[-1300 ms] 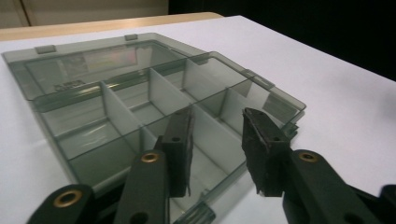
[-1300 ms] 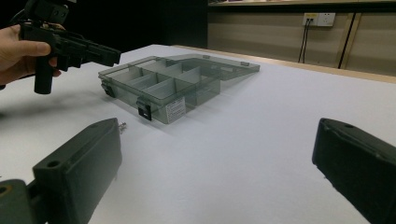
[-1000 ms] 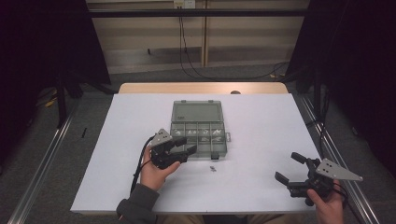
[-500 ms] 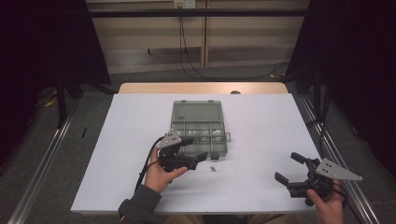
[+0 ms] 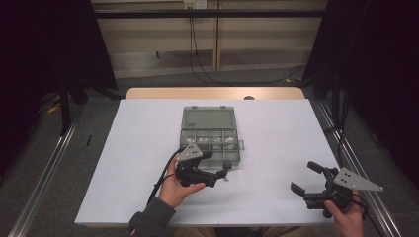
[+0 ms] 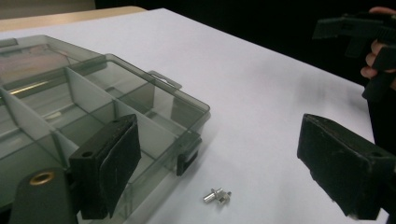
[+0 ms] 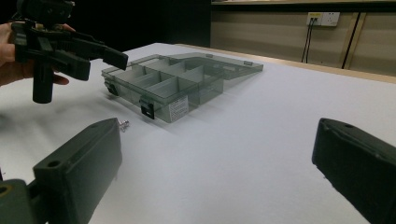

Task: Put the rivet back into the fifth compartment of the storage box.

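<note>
Two grippers: both held over the white table [image 5: 123,163], jaws spread, nothing between them.
Change, left gripper: a second ago the left gripper [image 5: 221,168] sat further left with its jaws near the box's front-left corner; half a second ago it had slid right; now it is further right again, its jaw tips at the box's front-right corner, close above the screw.
Change, right gripper: the right gripper [image 5: 306,178] is where it was in both earlier frames, near the table's front-right corner.
Change, things: the box and the screw lie as they did before.
Screw: the small silver screw [image 6: 217,195] lies on the bare table just beside the front edge of the box, by its black latch; in the left gripper view it sits low between the two spread jaws, touching neither.
Box: the grey compartment box [image 5: 211,139] stands mid-table with its clear lid laid open flat behind it.
Left hand pose: the left hand [image 5: 180,186] grips from below and behind, jaws pointing right across the box front.
Right hand pose: the right hand [image 5: 346,215] holds its gripper low, jaws pointing left towards the box, well apart from it.
</note>
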`<action>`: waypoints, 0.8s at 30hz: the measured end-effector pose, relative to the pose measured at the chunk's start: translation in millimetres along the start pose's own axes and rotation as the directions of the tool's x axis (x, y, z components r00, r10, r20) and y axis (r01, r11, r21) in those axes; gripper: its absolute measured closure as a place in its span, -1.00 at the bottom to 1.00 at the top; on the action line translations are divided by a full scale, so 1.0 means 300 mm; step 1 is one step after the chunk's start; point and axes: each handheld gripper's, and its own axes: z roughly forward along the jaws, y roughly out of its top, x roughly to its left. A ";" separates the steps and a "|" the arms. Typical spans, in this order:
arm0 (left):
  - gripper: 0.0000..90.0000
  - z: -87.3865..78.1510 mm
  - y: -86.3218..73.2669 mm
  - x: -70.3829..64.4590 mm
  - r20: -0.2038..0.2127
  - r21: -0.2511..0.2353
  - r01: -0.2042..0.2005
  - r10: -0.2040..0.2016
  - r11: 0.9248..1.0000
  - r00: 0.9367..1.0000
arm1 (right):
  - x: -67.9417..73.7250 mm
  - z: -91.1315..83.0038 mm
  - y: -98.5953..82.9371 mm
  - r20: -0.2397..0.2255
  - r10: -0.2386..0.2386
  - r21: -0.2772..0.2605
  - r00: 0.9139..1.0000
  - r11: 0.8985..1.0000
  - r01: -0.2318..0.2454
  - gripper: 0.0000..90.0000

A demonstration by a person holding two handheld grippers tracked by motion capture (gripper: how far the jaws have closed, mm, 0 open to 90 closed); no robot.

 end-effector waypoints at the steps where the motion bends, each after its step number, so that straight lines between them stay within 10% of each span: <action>1: -0.70 0.011 -0.006 -0.006 0.004 0.008 -0.008 0.008 1.000 1.000 | 0.000 0.000 0.000 -0.001 0.000 0.000 1.000 1.000 0.000 -0.97; 9: -0.60 0.040 -0.021 -0.022 0.007 0.062 -0.027 0.027 0.998 1.000 | 0.002 0.001 0.000 -0.002 0.002 -0.001 1.000 1.000 -0.002 -0.97; 24: 0.38 0.064 -0.039 -0.016 -0.038 0.195 -0.062 0.071 0.979 0.997 | 0.004 0.004 0.000 -0.007 -0.005 0.004 1.000 1.000 0.005 -0.96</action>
